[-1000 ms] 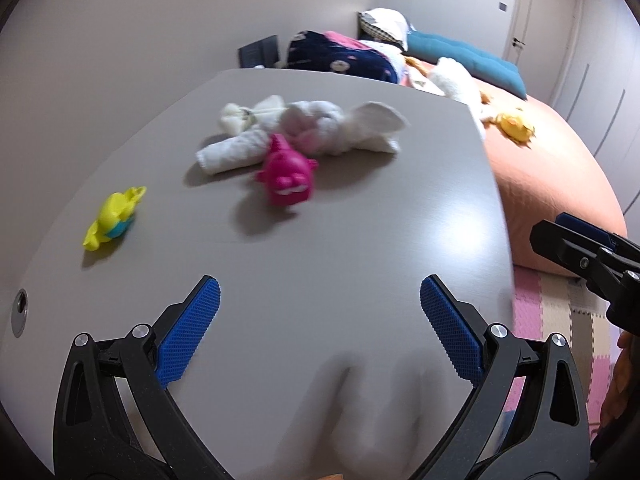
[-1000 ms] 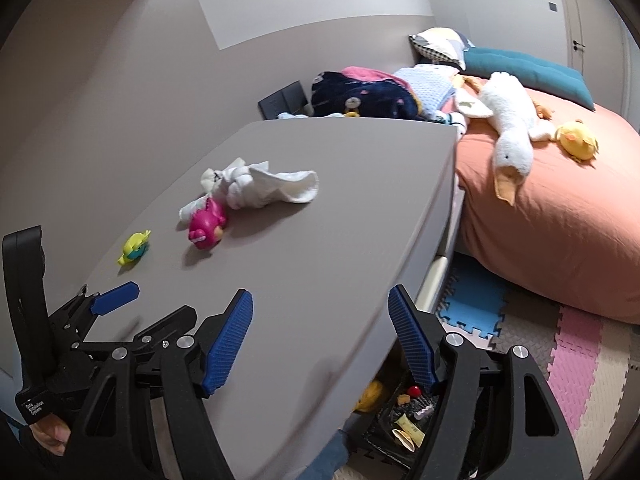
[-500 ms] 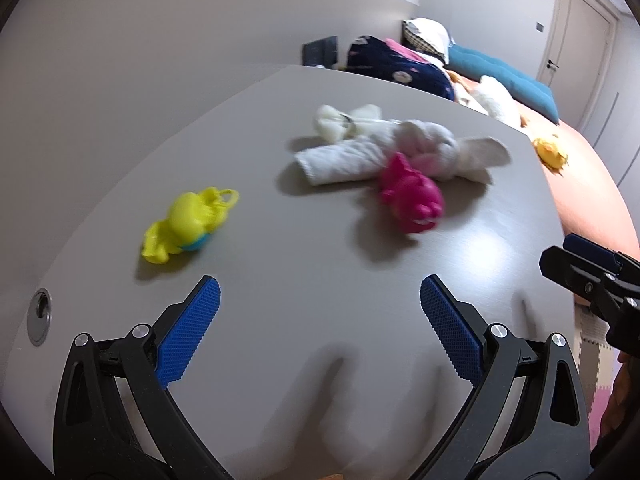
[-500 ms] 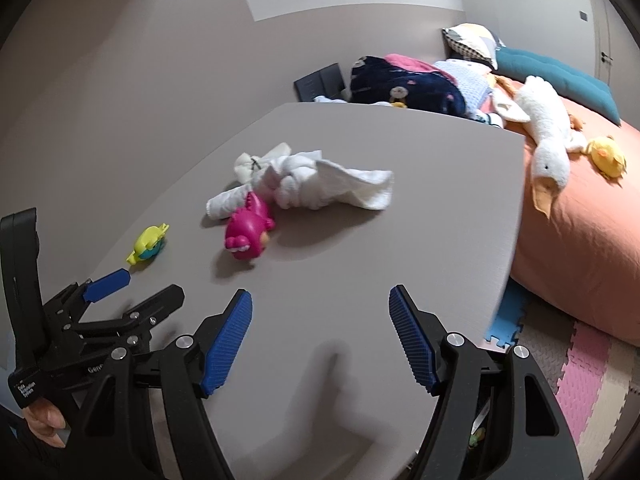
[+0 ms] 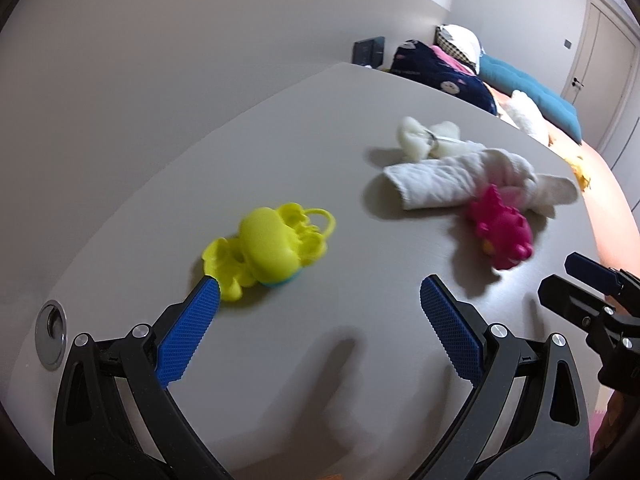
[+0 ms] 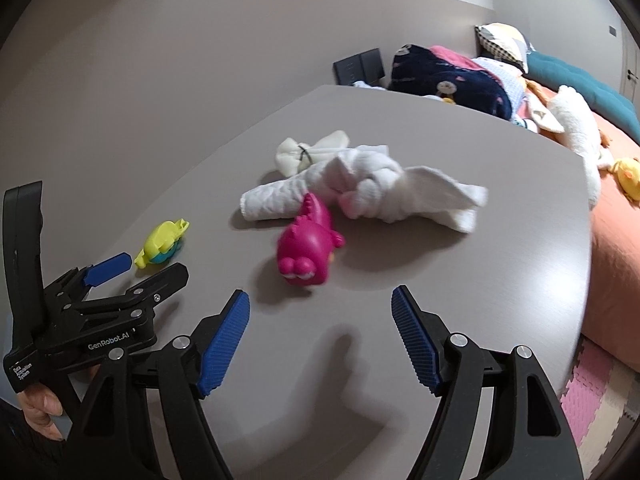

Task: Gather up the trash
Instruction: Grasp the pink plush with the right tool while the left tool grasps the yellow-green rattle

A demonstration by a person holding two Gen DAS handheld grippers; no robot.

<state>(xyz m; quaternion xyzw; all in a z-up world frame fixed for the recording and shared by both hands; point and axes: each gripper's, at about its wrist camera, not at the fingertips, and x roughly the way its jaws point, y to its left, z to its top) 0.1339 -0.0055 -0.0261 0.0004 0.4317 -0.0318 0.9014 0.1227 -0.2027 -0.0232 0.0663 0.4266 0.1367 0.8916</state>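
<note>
In the left wrist view the left gripper [image 5: 320, 294] fills the bottom of the frame with its blue-padded fingers [image 5: 188, 336] spread wide and nothing between them, hovering over a grey table [image 5: 304, 368]. Just above the left finger's tip, left of centre, lies a yellow toy [image 5: 268, 250], a little blurred, close to that tip though contact cannot be judged. At right of centre lies a pink toy [image 5: 502, 234], and behind it, toward the upper right, a rolled white towel [image 5: 460, 178] with a smaller white cloth bundle [image 5: 416, 138] at its far end. A round metal grommet [image 5: 51, 334] is set into the table at the lower left edge. In the right wrist view the right gripper [image 6: 320, 308] is likewise wide apart and empty at the bottom of the frame, with the pink toy [image 6: 308, 254] just above the gap, touching the towel [image 6: 360, 190]. The yellow toy [image 6: 162, 242] sits at mid left, just beyond the left gripper [image 6: 136, 270]. A bed [image 6: 616, 216] with an orange cover runs down the right edge.
</note>
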